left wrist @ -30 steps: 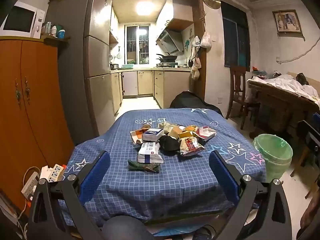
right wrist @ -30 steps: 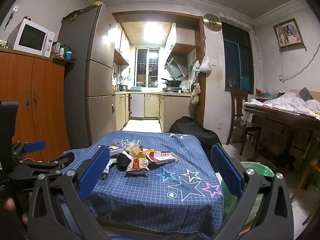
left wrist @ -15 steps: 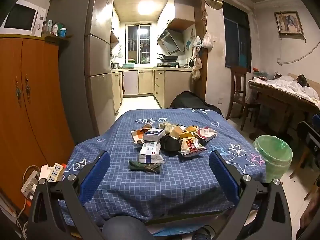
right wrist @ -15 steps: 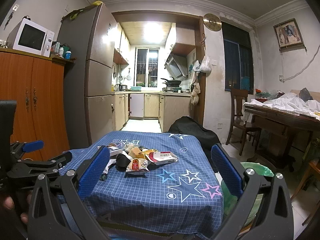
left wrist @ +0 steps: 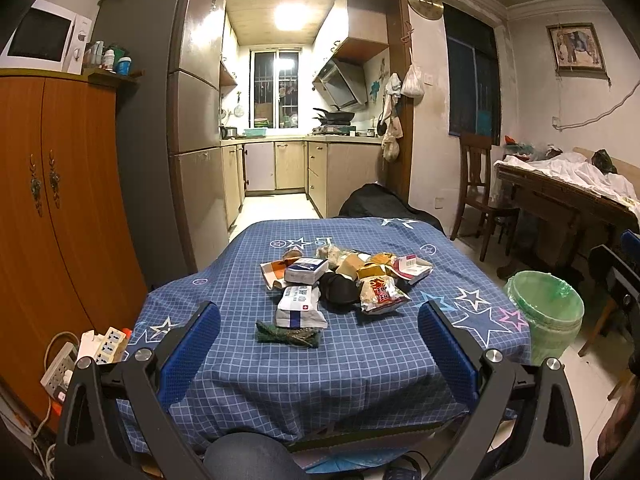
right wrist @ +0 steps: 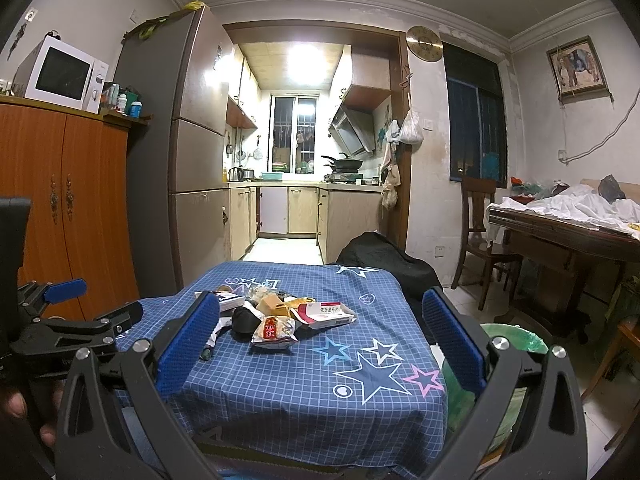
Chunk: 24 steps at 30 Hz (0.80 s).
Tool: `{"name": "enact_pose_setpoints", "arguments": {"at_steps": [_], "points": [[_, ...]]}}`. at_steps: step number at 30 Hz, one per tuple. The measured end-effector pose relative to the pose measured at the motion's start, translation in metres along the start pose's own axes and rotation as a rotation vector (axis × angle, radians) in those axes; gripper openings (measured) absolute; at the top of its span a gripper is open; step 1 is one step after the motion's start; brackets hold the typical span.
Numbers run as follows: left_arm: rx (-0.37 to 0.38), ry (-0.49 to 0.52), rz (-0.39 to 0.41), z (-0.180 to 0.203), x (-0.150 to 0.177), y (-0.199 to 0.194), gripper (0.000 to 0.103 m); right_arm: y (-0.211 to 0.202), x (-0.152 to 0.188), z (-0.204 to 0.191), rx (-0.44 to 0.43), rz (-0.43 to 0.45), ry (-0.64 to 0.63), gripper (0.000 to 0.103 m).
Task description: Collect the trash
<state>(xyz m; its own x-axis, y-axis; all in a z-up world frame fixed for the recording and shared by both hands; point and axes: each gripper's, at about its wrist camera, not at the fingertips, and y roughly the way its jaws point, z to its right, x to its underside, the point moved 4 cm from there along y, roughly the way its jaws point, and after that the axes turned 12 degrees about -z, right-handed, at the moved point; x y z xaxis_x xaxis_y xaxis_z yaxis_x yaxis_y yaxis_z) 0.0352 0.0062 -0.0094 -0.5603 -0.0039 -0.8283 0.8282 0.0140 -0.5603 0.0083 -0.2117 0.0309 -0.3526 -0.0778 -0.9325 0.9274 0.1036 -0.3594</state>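
A bright ceiling lamp in the far kitchen blows out to white glare, while the near room sits dim and warm-toned. Fisheye bending curves the walls (corners go black); focus stays sharp.

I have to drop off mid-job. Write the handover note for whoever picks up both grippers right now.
Left gripper: open, empty, held back from the near table edge.
Right gripper: open, empty, also short of the table.
Trash pile: wrappers, small boxes and a black crumpled item clustered mid-table on the blue star tablecloth; a dark green wrapper lies nearest you.
Green-lined bin: on the floor off the table's right side.
Done: nothing visibly collected; I cannot see inside the bin.
Left: pick every piece and drop it in the bin.
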Motion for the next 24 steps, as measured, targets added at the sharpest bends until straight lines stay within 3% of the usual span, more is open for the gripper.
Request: {"name": "enact_pose_setpoints", "arguments": {"at_steps": [24], "points": [[-0.003,-0.004,-0.016,-0.004,-0.003,0.010,0.098,0.018,0.003,-0.006,-0.009,-0.010,-0.010,0.098]]}}
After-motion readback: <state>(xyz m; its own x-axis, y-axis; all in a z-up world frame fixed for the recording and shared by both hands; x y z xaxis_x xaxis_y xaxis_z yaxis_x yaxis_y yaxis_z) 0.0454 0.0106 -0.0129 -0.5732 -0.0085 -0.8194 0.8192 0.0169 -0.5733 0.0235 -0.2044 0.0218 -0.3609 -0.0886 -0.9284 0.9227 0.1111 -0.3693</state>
